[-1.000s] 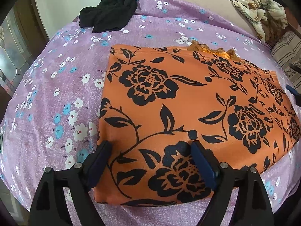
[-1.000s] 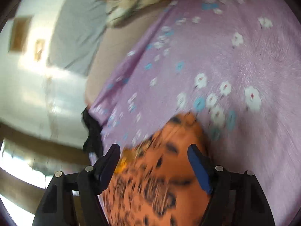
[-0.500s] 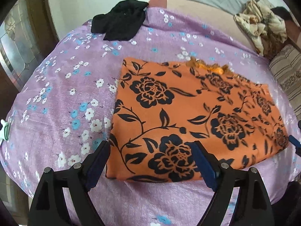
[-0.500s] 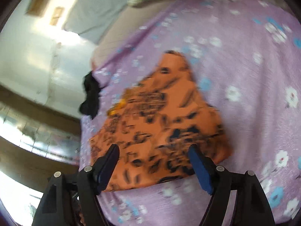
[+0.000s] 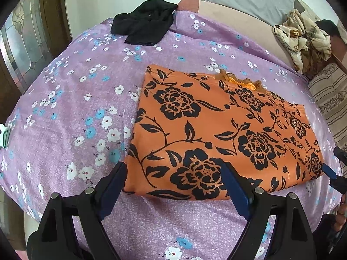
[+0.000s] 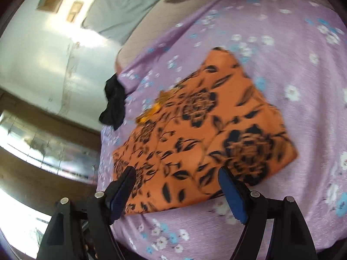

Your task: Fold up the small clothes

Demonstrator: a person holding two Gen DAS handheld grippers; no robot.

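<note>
An orange garment with black flowers [image 5: 221, 127] lies folded flat in a rectangle on the purple floral bedsheet [image 5: 65, 108]; orange lace shows at its far edge. It also shows in the right wrist view [image 6: 206, 130], blurred. My left gripper [image 5: 173, 184] is open and empty, just in front of the garment's near left corner. My right gripper [image 6: 176, 186] is open and empty, over the garment's near edge; its fingertips [image 5: 329, 172] show at the right edge of the left wrist view, beside the garment's near right corner.
A black garment [image 5: 145, 27] lies crumpled at the far left of the bed, also in the right wrist view [image 6: 113, 104]. A beige patterned cloth [image 5: 303, 36] and a striped pillow [image 5: 329, 95] lie at the far right. A door with glass stands left [image 5: 26, 39].
Both grippers have drawn back from the garment toward the bed's near edge. The garment lies as before. The right view has swung so more of the garment shows.
</note>
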